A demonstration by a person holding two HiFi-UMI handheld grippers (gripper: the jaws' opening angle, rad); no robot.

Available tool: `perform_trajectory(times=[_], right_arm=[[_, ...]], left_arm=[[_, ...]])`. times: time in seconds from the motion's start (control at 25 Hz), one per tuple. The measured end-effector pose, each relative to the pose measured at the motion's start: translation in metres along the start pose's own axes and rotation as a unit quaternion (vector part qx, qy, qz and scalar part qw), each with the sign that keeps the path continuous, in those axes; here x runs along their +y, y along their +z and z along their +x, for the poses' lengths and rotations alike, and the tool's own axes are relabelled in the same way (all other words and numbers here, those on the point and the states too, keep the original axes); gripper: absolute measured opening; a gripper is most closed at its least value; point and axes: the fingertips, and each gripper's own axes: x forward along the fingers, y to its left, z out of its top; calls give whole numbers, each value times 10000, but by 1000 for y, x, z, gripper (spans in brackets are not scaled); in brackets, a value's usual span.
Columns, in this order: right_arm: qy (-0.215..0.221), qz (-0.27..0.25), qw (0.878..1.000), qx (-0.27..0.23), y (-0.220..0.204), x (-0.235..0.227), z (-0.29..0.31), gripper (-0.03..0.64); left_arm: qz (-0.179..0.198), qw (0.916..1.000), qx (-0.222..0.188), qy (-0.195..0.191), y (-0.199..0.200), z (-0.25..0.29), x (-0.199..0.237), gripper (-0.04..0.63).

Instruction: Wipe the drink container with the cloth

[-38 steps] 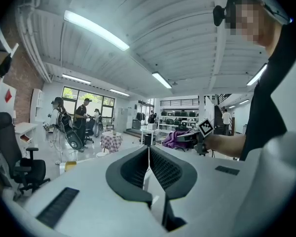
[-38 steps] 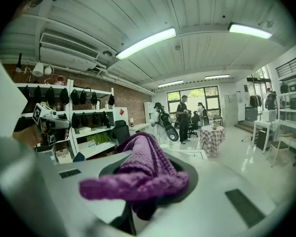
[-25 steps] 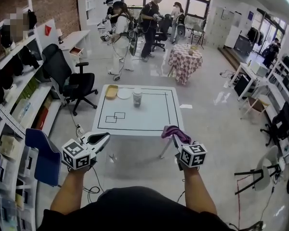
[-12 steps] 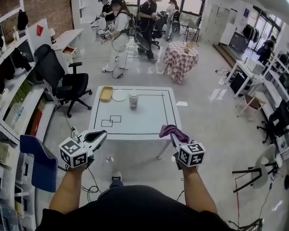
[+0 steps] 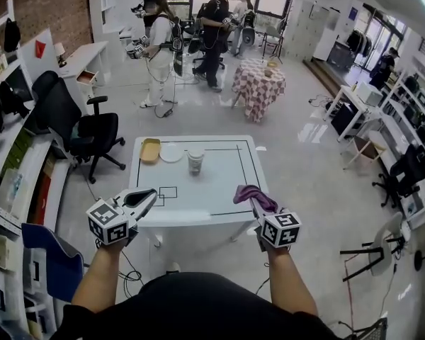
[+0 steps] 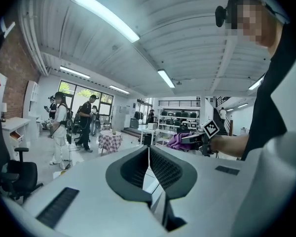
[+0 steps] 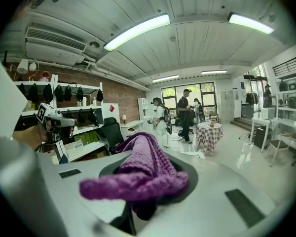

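Observation:
The drink container, a pale cup (image 5: 195,160), stands upright at the far side of the white table (image 5: 219,190). My right gripper (image 5: 255,202) is held in the air over the table's near right corner. It is shut on a purple knitted cloth (image 5: 248,192), which drapes over its jaws in the right gripper view (image 7: 143,174). My left gripper (image 5: 149,196) hovers at the table's near left edge, with its jaws pressed together and nothing between them (image 6: 148,151). Both grippers are well short of the cup.
A white plate (image 5: 171,153) and a yellow tray (image 5: 150,149) lie left of the cup. A black office chair (image 5: 92,129) stands left of the table and a blue chair (image 5: 51,257) by the shelves at my left. Several people stand beyond, near a checkered table (image 5: 259,83).
The table has come closer in the head view as the person walked towards it. Both grippers keep their pose, and the cloth stays in the right one.

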Motion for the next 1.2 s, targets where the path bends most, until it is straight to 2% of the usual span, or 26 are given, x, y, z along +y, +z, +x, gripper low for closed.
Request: perform_trajectory(times=[0.4,0.72,0.96,1.2], right_arm=[[-409,151,9990,83,24,2,84,78],[-617,228,9976,217,25,18,142,78],[-625,286,9969,379,19,31,181,78],[-617,315,9965,462,25,20,208,78]], left_arm=[[-10,9990,88,-432,13,33,108,25],[-111,9978,110,-649,4,34,180,26],[-176,9971,197,-719,-5,33,219,25],[-286,9962,299,-771,-10,55,241,26]])
